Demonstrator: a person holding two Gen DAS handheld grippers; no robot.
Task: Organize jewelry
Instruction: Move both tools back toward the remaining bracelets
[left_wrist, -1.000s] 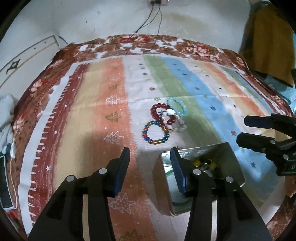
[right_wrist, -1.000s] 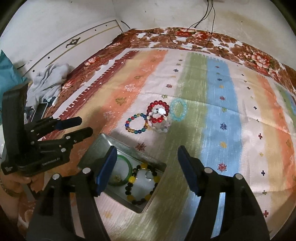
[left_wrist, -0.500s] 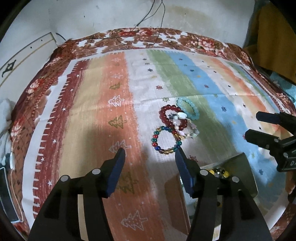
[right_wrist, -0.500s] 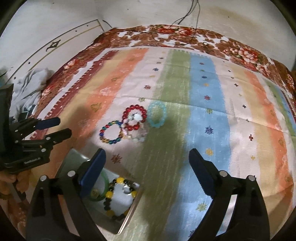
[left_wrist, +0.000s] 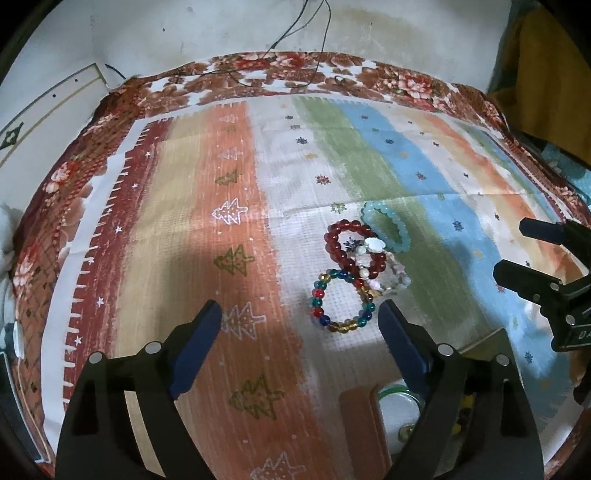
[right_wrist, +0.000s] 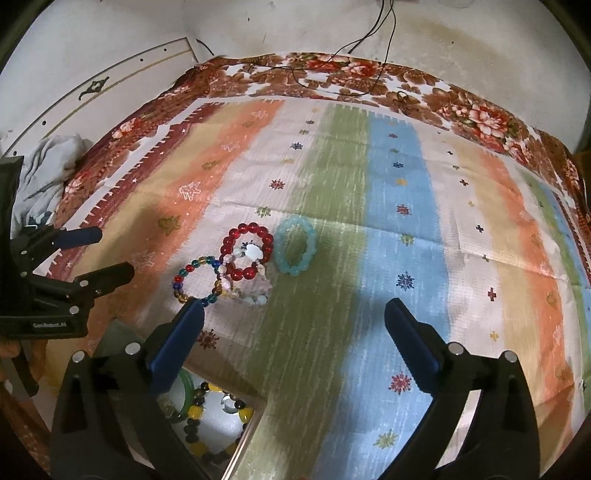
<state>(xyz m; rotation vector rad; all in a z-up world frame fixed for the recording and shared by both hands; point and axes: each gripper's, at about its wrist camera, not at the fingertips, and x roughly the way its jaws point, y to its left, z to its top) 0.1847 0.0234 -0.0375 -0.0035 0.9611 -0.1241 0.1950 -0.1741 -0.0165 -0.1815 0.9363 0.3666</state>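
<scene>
Several bead bracelets lie together on the striped cloth: a red one (left_wrist: 334, 243) (right_wrist: 231, 243), a multicoloured one (left_wrist: 321, 299) (right_wrist: 184, 280), a pale pink-white one (left_wrist: 397, 273) (right_wrist: 255, 295) and a turquoise one (left_wrist: 400, 236) (right_wrist: 295, 267). A metal tin (right_wrist: 236, 443) (left_wrist: 495, 339) near the front holds a green bangle (right_wrist: 188, 387) and a yellow-and-black bracelet (right_wrist: 197, 421). My left gripper (left_wrist: 299, 325) is open and empty, just short of the multicoloured bracelet. My right gripper (right_wrist: 293, 328) is open and empty, right of the pile.
The cloth covers a bed against a white wall with hanging cables (right_wrist: 373, 29). Grey cloth (right_wrist: 48, 162) lies at the bed's left edge. Each gripper shows in the other's view: the right one (left_wrist: 532, 258), the left one (right_wrist: 81, 258).
Both grippers moved forward from over the tin toward the bracelet pile. The left gripper's jaws opened wider. The tin has slipped to the bottom of both views.
</scene>
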